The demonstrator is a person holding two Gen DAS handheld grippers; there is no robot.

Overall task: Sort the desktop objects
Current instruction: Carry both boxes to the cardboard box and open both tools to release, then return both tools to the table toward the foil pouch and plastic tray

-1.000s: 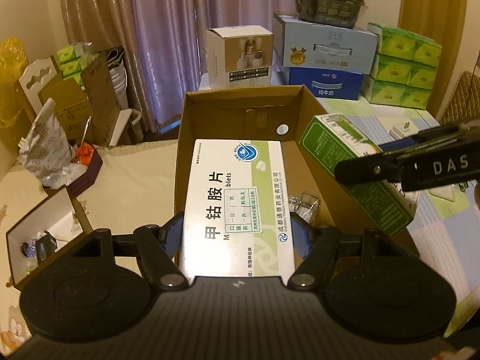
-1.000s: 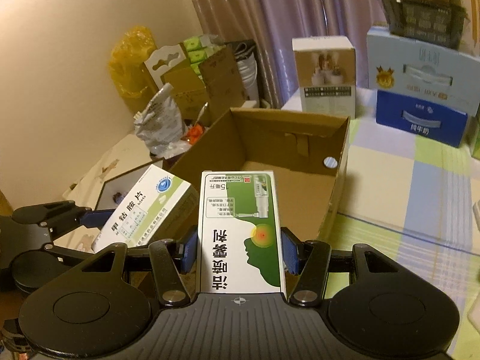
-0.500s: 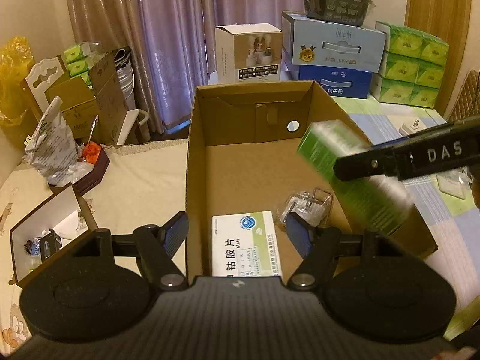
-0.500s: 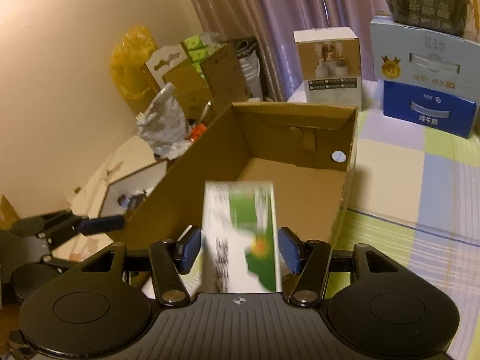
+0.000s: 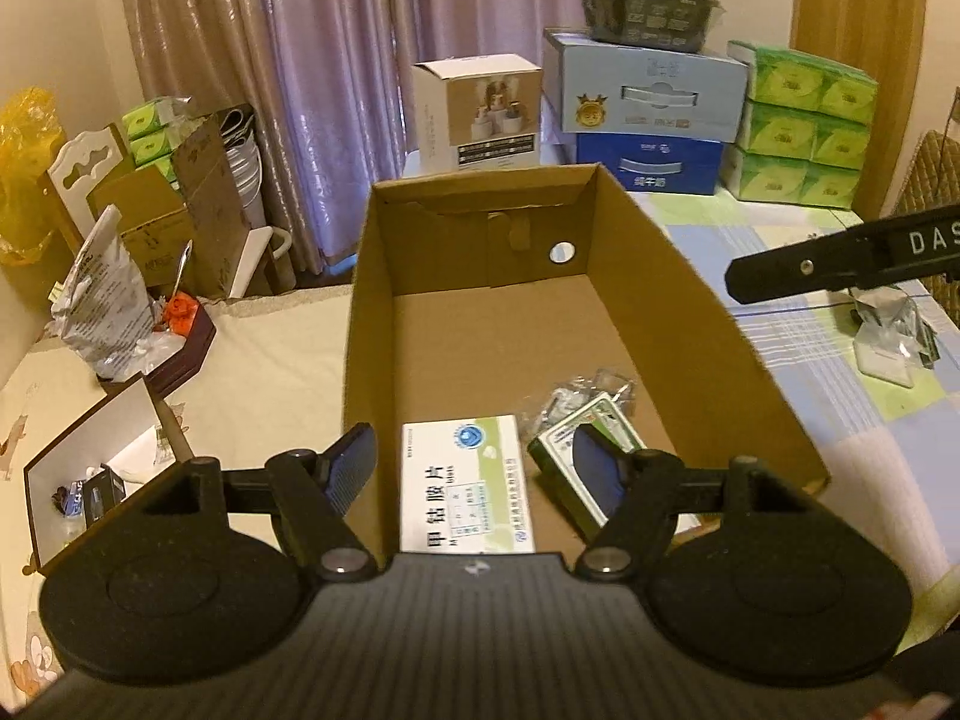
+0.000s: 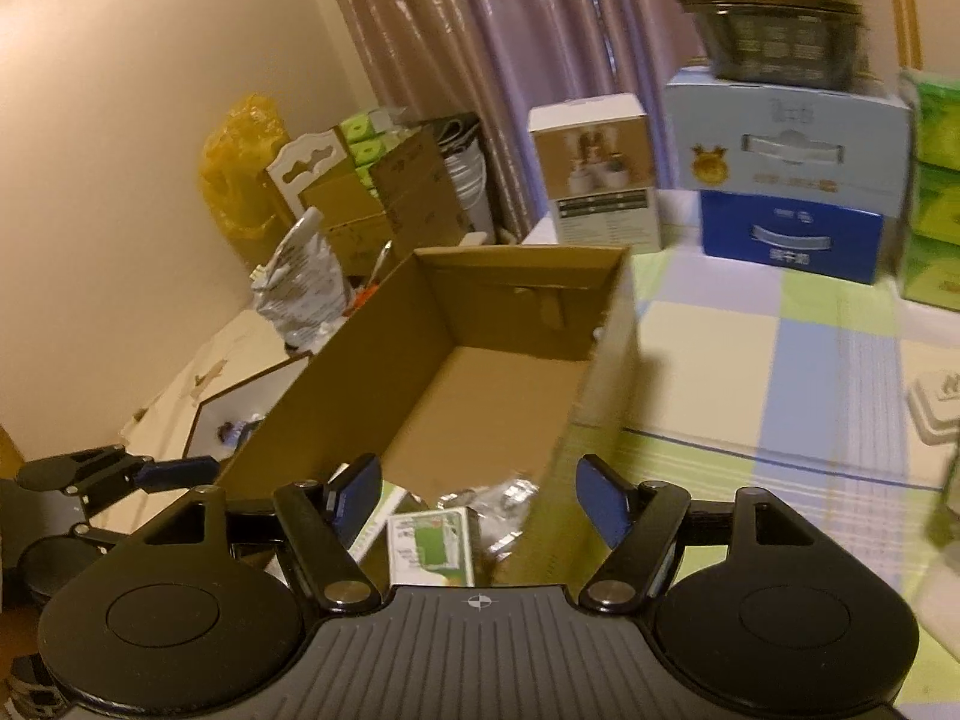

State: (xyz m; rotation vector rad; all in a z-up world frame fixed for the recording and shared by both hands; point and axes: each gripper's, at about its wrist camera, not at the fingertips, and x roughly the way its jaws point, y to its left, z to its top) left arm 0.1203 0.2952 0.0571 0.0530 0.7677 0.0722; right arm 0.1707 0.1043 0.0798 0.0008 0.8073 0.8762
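Lying in the cardboard box point(image 5: 708, 324), both medicine cartons point(image 5: 465, 483) point(image 6: 429, 543) are sorted; both tools point(image 5: 474, 468) point(image 6: 477, 501) gape empty, packets point(image 5: 888, 330) remaining on the counter point(image 5: 798, 396).

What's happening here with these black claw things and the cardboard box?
A person is tidying a table with two tools, dropping small items into the open cardboard box. Right now both the left hand-held gripper and the right hand-held gripper are open and hold nothing. A white medicine box and a green medicine box lie on the box floor, beside some crinkled clear plastic packaging.
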